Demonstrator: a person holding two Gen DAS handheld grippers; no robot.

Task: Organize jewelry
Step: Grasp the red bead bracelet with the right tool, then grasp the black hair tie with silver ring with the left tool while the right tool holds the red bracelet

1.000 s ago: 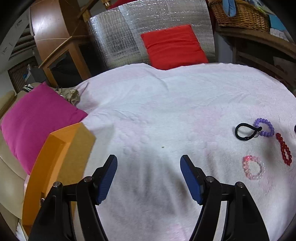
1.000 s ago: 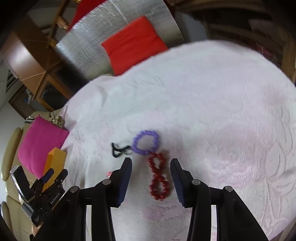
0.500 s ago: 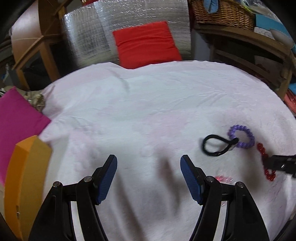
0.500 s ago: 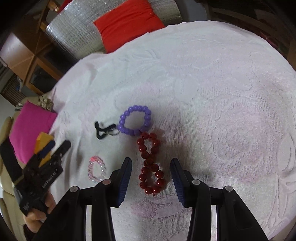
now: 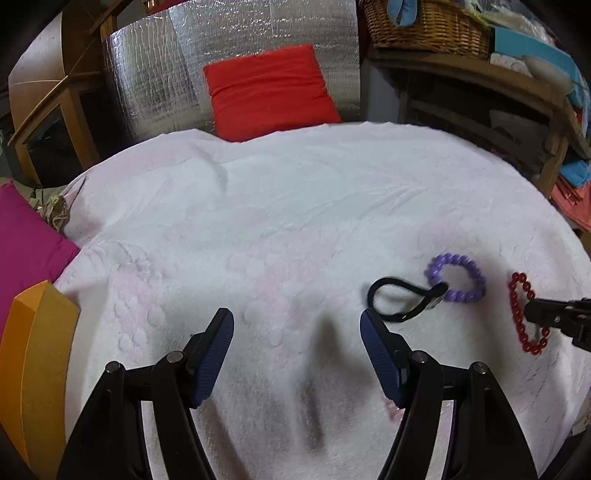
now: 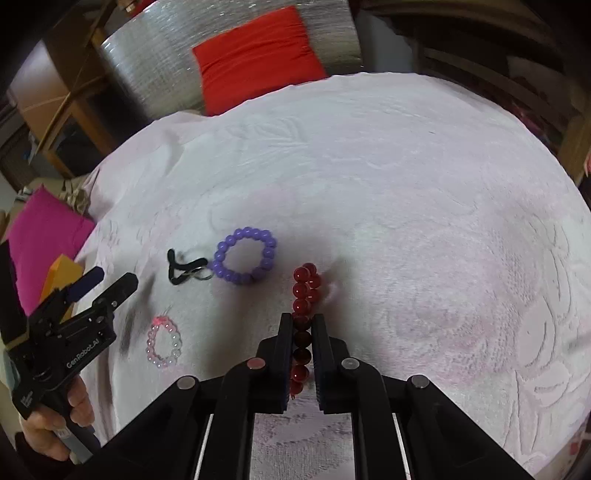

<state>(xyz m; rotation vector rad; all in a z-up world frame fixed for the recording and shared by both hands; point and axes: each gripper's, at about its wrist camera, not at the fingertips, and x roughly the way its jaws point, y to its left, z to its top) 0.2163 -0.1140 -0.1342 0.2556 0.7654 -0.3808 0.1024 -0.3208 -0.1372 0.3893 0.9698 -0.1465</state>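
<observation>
Red bead bracelet (image 6: 303, 295) pinched between right gripper (image 6: 302, 325) jaws

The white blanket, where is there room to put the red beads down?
The white blanket lies bare between the red cushion and the purple bracelet, and everywhere right of the red bracelet held in the right gripper. It's crowded on the left: black loop, pink bracelet, left gripper.

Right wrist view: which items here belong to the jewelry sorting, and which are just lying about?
Part of the job:
red bead bracelet, clamped in the right gripper
purple bead bracelet
pink clear bead bracelet
black cord loop
left gripper, open
orange box, probably the container

Just lying about:
red cushion
magenta cushion
wicker basket
</observation>
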